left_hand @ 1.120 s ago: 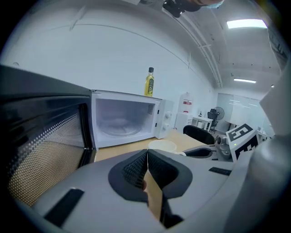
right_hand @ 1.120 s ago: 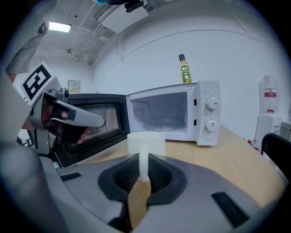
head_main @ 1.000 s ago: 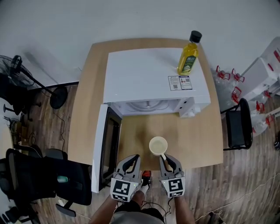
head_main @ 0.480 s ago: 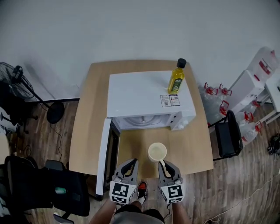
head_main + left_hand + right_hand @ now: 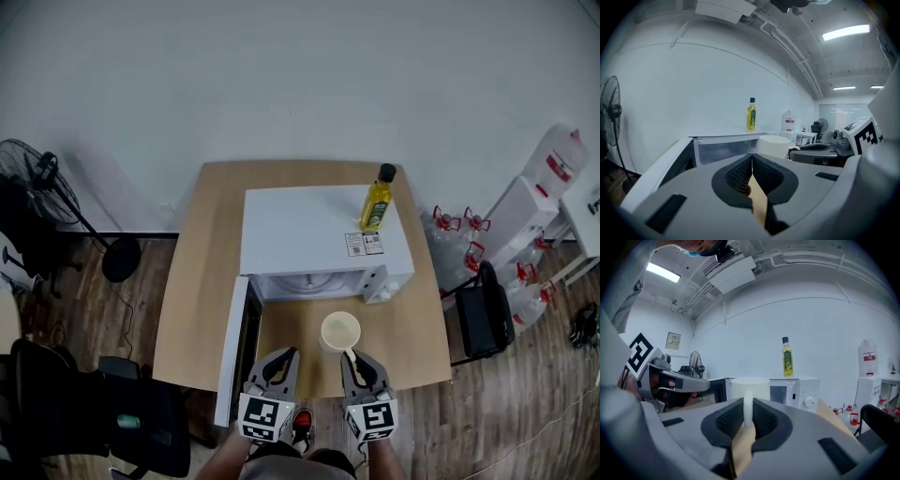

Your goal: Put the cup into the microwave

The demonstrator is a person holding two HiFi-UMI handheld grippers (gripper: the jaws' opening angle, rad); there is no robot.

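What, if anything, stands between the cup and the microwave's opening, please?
Nothing visible does. The right gripper holds the cup by its handle in front of the microwave cavity. The door is swung aside, and only table lies between.

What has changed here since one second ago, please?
The right tongs, shut on the handle, lifted the cup higher; the left tongs, shut and empty, rose alongside. The microwave, its door open, and the bottle stayed put.
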